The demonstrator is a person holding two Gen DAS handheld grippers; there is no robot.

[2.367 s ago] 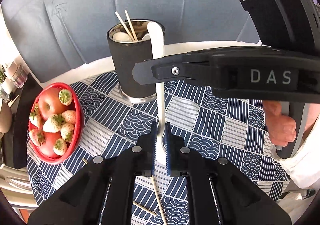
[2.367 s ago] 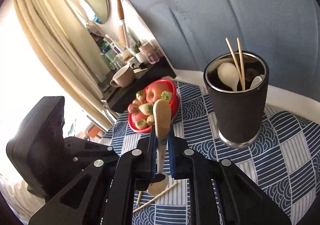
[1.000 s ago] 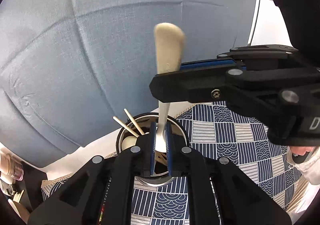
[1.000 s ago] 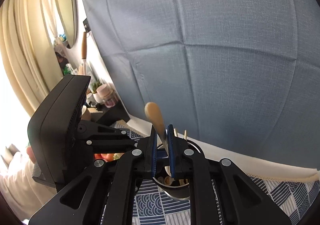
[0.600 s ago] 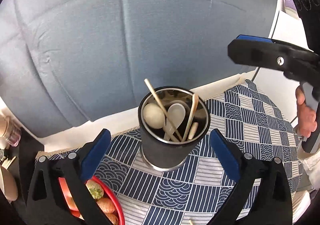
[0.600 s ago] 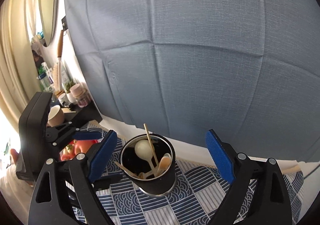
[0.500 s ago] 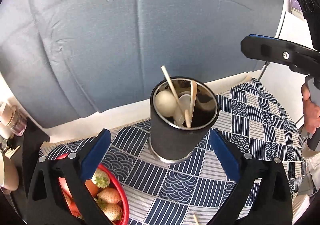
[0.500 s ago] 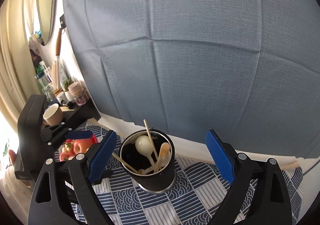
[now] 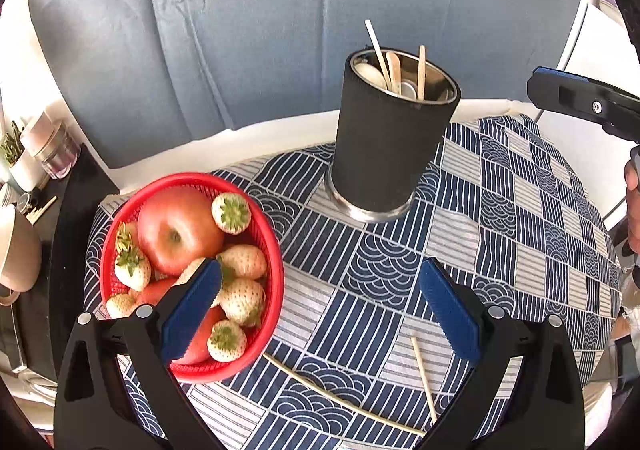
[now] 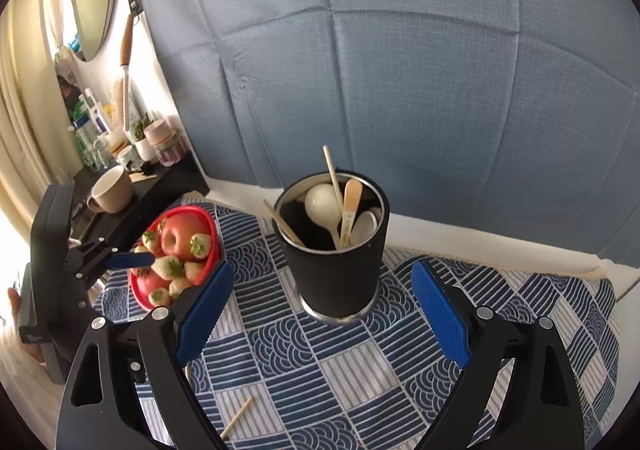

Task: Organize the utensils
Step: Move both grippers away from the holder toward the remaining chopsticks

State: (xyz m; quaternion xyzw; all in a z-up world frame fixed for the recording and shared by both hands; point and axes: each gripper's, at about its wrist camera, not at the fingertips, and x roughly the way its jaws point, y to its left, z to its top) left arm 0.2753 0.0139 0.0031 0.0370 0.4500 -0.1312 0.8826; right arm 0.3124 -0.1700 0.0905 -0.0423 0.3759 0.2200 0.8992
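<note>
Both hands are between pickups. The black utensil cup (image 9: 394,130) stands upright on the patterned tablecloth (image 9: 520,218), holding spoons and sticks. Two chopsticks (image 9: 424,378), or so they look, lie loose in front. The left gripper (image 9: 320,314) and right gripper (image 10: 320,314) hang wide open and empty. Next I'd expect one to drop onto a stick.

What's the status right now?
Left tool and right tool open, empty. Black metal-rimmed cup holds spoons. Two wooden chopsticks loose on blue patterned cloth.
</note>
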